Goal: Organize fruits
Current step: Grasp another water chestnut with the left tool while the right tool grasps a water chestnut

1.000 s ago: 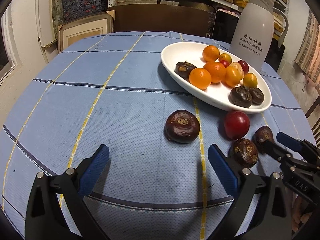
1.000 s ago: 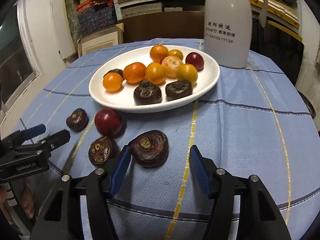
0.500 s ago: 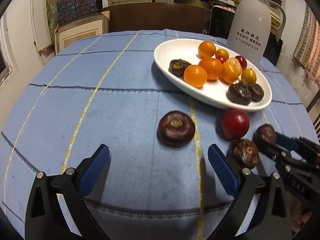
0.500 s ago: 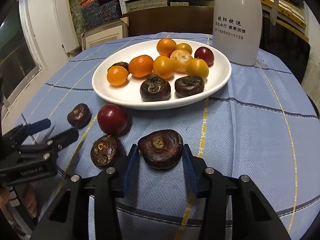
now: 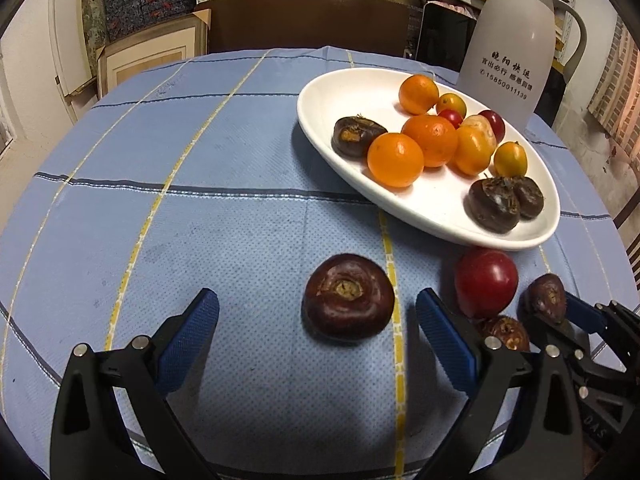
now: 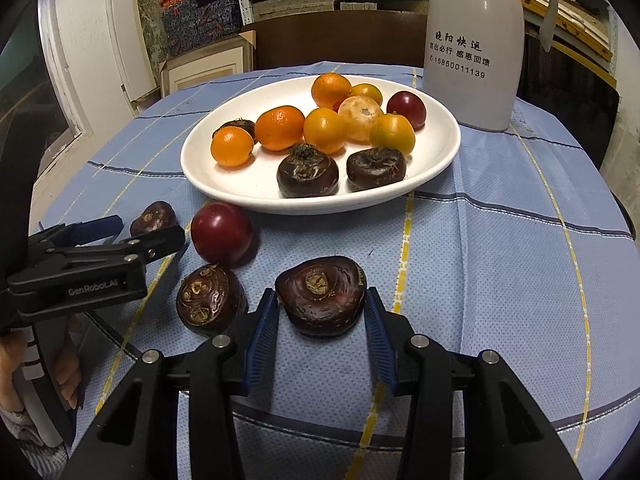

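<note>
The right wrist view shows what the left one cannot: the right gripper [image 6: 322, 316] has its blue pads pressed against both sides of a large water chestnut [image 6: 321, 297] that sits on the blue checked tablecloth [image 6: 500, 264], near the white plate [image 6: 248, 184] on its near side. In the left wrist view that same gripper [image 5: 560, 316] is seen only from the side, at the right edge, with a dark fruit between its fingers.

The left wrist view in turn shows the left gripper [image 5: 318, 320] spread wide, its pads clear of a second big water chestnut [image 5: 349, 297] lying between them on the cloth, near the plate's [image 5: 320, 128] front rim. From the right wrist camera this gripper [image 6: 150, 228] appears side-on, left of the plate, with the chestnut [image 6: 154, 217] partly behind its fingers and a hand [image 6: 24, 380] on its handle.

Four fruits lie off the plate: three water chestnuts, the third [image 6: 211, 300] just left of the held one, and one red plum [image 6: 222, 234] touching the plate's front edge. On the plate the right view shows three water chestnuts, six orange or yellow citrus, one pale peeled-looking fruit [image 6: 361, 118] and one red plum [image 6: 407, 110]. A white jug [image 6: 474, 44] stands behind the plate.
</note>
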`<action>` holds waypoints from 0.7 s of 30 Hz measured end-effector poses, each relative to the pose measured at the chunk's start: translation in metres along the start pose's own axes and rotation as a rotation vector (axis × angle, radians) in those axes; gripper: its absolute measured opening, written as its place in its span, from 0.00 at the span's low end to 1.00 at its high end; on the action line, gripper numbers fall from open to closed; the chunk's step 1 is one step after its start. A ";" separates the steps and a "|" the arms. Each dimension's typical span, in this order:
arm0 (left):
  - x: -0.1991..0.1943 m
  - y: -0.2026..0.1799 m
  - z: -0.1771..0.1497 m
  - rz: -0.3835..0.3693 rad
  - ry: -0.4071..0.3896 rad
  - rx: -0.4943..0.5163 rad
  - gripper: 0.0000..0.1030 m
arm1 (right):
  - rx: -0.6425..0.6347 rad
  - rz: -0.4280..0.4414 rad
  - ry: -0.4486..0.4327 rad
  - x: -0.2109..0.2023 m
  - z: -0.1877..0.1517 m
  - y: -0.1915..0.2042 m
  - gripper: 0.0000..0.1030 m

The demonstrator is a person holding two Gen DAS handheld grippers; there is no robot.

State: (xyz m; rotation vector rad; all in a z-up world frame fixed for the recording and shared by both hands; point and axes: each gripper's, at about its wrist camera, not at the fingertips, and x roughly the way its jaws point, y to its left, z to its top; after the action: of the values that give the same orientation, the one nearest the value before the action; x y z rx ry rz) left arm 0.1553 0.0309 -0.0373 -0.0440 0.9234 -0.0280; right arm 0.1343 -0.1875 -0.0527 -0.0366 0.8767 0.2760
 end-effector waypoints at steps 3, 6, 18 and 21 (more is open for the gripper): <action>0.002 -0.002 0.002 -0.005 0.001 0.009 0.94 | -0.002 -0.002 -0.001 0.000 0.000 0.000 0.44; 0.000 -0.004 0.002 -0.025 -0.010 0.032 0.79 | -0.001 -0.002 0.000 0.000 0.000 0.000 0.44; -0.015 0.003 -0.008 -0.076 -0.045 0.036 0.39 | 0.014 0.014 -0.003 -0.001 0.000 -0.003 0.44; -0.025 0.005 -0.017 -0.067 -0.053 0.033 0.39 | 0.033 0.020 -0.006 -0.003 -0.001 -0.007 0.44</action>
State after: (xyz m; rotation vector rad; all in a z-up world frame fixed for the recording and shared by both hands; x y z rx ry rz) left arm 0.1262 0.0367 -0.0277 -0.0447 0.8684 -0.1043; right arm 0.1334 -0.1949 -0.0515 0.0039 0.8754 0.2797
